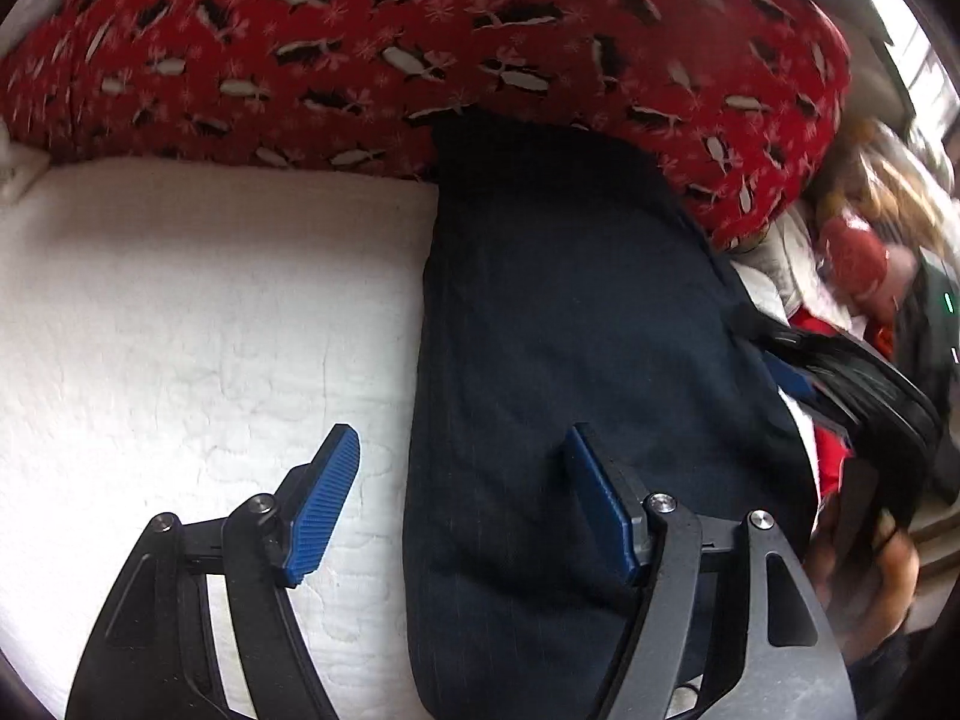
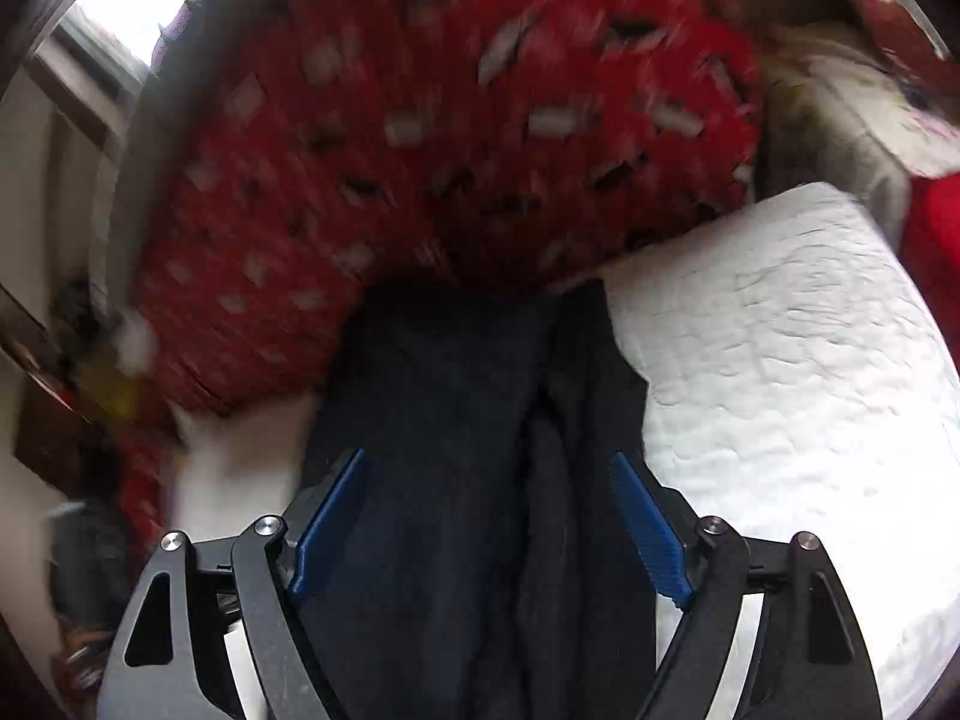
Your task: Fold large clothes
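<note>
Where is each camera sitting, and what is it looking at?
Left wrist: rides the left gripper, looking forward over the dark garment on the white quilt; its two open blue fingers show.
Right wrist: rides the right gripper, above the same dark garment; its open fingers show.
Both share the garment, quilt and red patterned fabric.

You're working in a bedroom at home. Across the lower left of the left wrist view runs a white quilted mattress cover (image 1: 198, 312), and along the top lies a big red pillow printed with penguins and snowflakes (image 1: 420, 42). In the upper left of the right wrist view a bright window (image 2: 129, 3) lets in daylight. A jumble of soft household things (image 1: 858, 276) crowds the right edge, too blurred to name.
</note>
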Motion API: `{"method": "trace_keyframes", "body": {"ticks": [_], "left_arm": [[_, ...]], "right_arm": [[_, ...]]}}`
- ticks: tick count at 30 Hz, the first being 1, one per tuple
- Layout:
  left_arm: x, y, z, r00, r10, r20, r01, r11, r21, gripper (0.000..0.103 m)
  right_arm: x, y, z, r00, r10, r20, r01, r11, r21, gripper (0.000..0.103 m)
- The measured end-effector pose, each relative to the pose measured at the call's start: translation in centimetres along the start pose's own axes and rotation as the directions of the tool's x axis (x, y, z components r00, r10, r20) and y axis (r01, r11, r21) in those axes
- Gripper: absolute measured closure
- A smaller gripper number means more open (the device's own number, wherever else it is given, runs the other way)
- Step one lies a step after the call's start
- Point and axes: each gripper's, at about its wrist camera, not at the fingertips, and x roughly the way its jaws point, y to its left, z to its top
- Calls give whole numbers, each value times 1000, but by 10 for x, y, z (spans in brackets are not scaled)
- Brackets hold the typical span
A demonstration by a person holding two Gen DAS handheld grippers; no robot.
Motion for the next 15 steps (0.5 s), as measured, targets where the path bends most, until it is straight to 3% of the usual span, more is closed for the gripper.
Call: {"method": "trace_keyframes", "body": {"ticks": [1,2,5,7,9,12,15], "left_arm": [[0,-2,0,1000,11,8,-11,1000,10,33],[1,-3,-1,1000,21,14,-21,1000,16,33],[7,1,2,999,30,14,-30,999,23,32],[9,4,1,1000,21,6,-21,1000,13,32],[7,6,1,1000,27,7,-27,1000,6,32],[5,5,1,999,49,7,-49,999,21,32],[2,6,-1,999,49,8,-49,999,24,32]], "right_arm": [[10,4,2,1000,-17,-18,17,1000,-20,81],[15,12,2,999,-23,-27,21,998,-62,99],[9,20,2,998,-26,53,33,990,-140,99],[27,-4,0,998,-56,23,58,995,-78,99],[39,-27,-5,999,-36,-1,36,999,8,98],[33,-22,-4,999,-36,18,36,999,10,96],[10,-11,-10,1000,-4,31,4,1000,5,86]]}}
